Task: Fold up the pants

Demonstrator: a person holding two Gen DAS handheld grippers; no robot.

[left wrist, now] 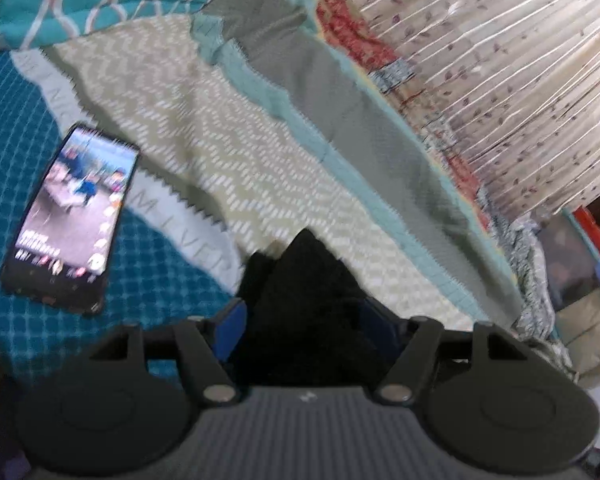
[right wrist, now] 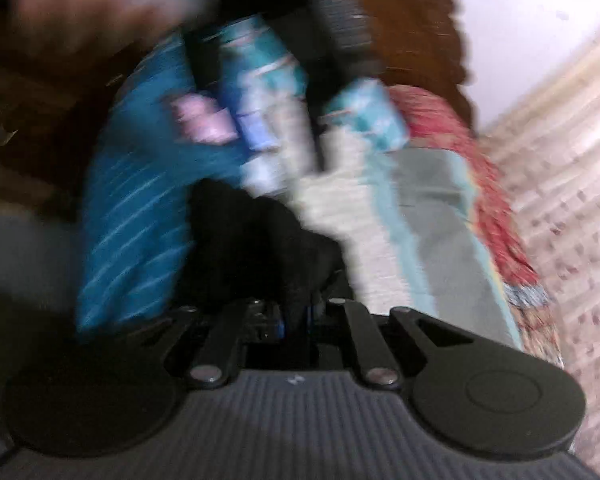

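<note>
The black pants (left wrist: 304, 300) bunch between the blue-padded fingers of my left gripper (left wrist: 300, 320), which is shut on the fabric above the bed. In the right wrist view, which is motion-blurred, the black pants (right wrist: 256, 240) hang from my right gripper (right wrist: 296, 316), whose jaws stand close together and pinch the cloth. Most of the garment is hidden below both grippers.
A phone (left wrist: 70, 216) with a lit screen lies on the teal quilt (left wrist: 20, 120) at left. A beige zigzag blanket (left wrist: 220, 152) and a grey cloth (left wrist: 340, 100) cover the bed. A patterned curtain (left wrist: 500, 60) hangs at right. A blurred hand (right wrist: 92, 4) shows at top left.
</note>
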